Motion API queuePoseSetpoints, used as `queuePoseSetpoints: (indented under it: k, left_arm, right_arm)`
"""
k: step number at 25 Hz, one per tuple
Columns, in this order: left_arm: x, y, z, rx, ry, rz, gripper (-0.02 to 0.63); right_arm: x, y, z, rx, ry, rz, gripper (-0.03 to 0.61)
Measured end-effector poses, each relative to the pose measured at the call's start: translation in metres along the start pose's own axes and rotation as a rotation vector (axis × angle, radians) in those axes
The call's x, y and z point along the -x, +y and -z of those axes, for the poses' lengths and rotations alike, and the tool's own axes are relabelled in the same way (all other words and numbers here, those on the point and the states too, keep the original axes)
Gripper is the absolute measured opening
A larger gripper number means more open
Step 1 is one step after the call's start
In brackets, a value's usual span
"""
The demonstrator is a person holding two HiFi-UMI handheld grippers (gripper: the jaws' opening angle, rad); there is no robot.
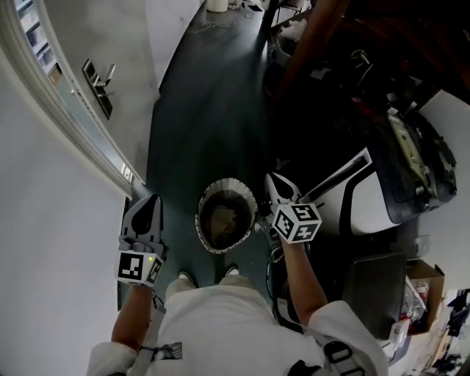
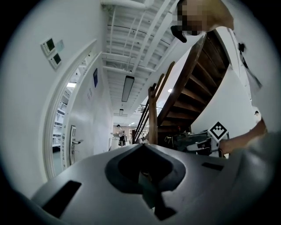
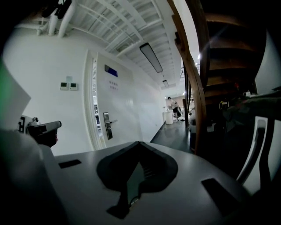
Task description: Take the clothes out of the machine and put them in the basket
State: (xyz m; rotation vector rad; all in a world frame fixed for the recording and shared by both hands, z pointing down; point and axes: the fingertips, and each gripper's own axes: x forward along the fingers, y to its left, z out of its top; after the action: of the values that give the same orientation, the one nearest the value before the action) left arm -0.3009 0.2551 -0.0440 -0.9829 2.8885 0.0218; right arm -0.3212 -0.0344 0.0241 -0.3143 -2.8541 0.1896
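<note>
Round basket (image 1: 203, 220) upright, opening up, w/ clothes (image 1: 223, 219) inside.

No legible text, the blue wall sign (image 3: 111, 70) too small

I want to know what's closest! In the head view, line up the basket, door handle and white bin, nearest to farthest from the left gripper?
From the left gripper:
1. basket, on the floor to its right.
2. door handle, ahead on the left-hand door.
3. white bin, far down the hall.
</note>
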Motion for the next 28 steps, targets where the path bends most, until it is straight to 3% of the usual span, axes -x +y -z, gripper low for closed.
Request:
queuePoseSetpoints:
  k: [6, 12, 21, 28]
  left_arm:
    - [-0.002, 0.021, -0.050, -0.047, -0.086, -0.054, 0.012]
    - [0.005, 0.023, -0.079, -0.041, -0.141, -0.078, 0.012]
    - [0.011, 0.027, -0.092, 0.007, -0.202, -0.129, 0.012]
    - [0.036, 0.029, -0.079, 0.020, -0.175, -0.185, 0.012]
  right_arm:
    - [0.038, -0.004, -0.071, 0.062, -0.165, 0.009, 0.012]
    - [0.090, -0.011, -0.117, 0.120, -0.290, 0.035, 0.012]
    - [0.135, -0.021, -0.135, 0.139, -0.374, 0.103, 0.012]
    - [0.153, -0.026, -0.135, 0.183, -0.377, 0.153, 0.012]
